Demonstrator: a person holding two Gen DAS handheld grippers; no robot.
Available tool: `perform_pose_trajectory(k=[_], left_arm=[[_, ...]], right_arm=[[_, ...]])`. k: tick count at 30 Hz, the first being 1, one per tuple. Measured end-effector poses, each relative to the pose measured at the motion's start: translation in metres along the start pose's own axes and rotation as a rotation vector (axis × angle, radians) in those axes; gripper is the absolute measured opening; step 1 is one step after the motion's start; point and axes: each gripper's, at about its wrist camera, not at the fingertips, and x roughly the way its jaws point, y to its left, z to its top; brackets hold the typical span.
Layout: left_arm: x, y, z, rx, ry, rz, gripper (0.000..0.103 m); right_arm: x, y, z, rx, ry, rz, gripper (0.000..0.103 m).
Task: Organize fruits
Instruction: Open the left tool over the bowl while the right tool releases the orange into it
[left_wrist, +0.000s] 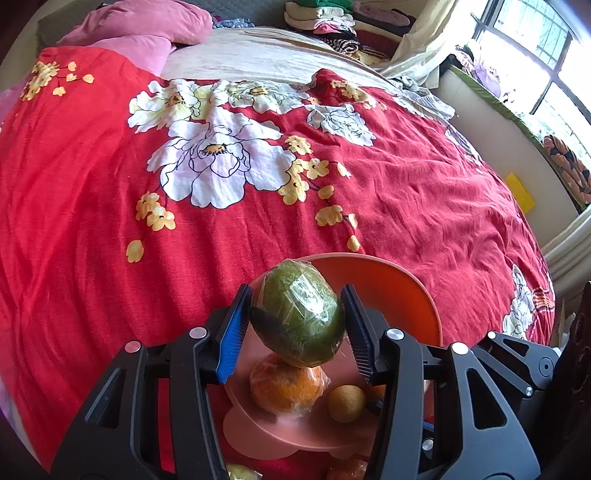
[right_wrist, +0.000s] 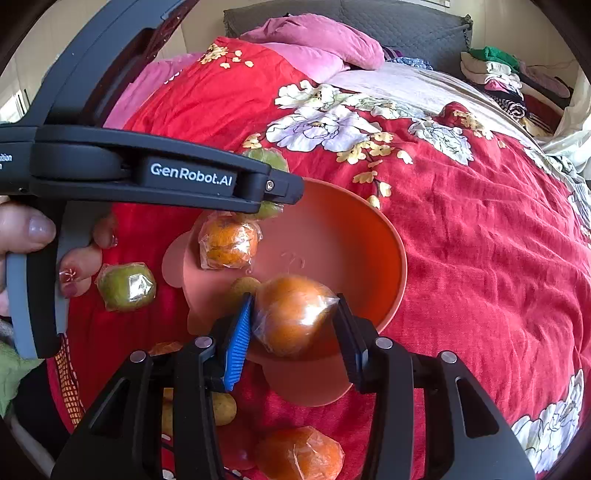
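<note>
An orange bowl (left_wrist: 406, 291) rests on a red flowered bedspread. My left gripper (left_wrist: 295, 330) is shut on a green fruit (left_wrist: 301, 314) in clear wrap and holds it over the bowl. Under it lie a wrapped orange (left_wrist: 286, 384) and a small yellow-brown fruit (left_wrist: 346, 402). In the right wrist view my right gripper (right_wrist: 293, 339) hangs over the bowl's (right_wrist: 369, 236) near side. Another wrapped orange (right_wrist: 291, 315) sits between its pads. The blue pad touches it, and a thin gap shows at the other pad.
Loose on the bedspread (right_wrist: 461, 240) are a wrapped green fruit (right_wrist: 125, 286), a wrapped orange (right_wrist: 299, 454) and a yellow-brown fruit (right_wrist: 225, 408). A hand (right_wrist: 29, 229) grips the left tool's black housing (right_wrist: 184, 177). Pink pillows (left_wrist: 147, 26) and folded clothes (left_wrist: 325, 22) lie beyond.
</note>
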Motion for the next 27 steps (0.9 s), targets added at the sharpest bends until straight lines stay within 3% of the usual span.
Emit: perform_pose_trajectory(k=[6, 21, 27], left_arm=[[0.004, -0.002, 0.0, 0.0, 0.006, -0.001, 0.041], [-0.006, -0.006, 0.002, 0.004, -0.011, -0.003, 0.041], [-0.019, -0.003, 0.001, -0.005, -0.03, -0.002, 0.041]], right_arm=[[-0.011, -0.001, -0.001, 0.01, -0.022, -0.002, 0.056], [-0.033, -0.01, -0.007, 0.037, -0.05, -0.02, 0.057], [-0.042, -0.01, -0.007, 0.046, -0.069, -0.03, 0.069]])
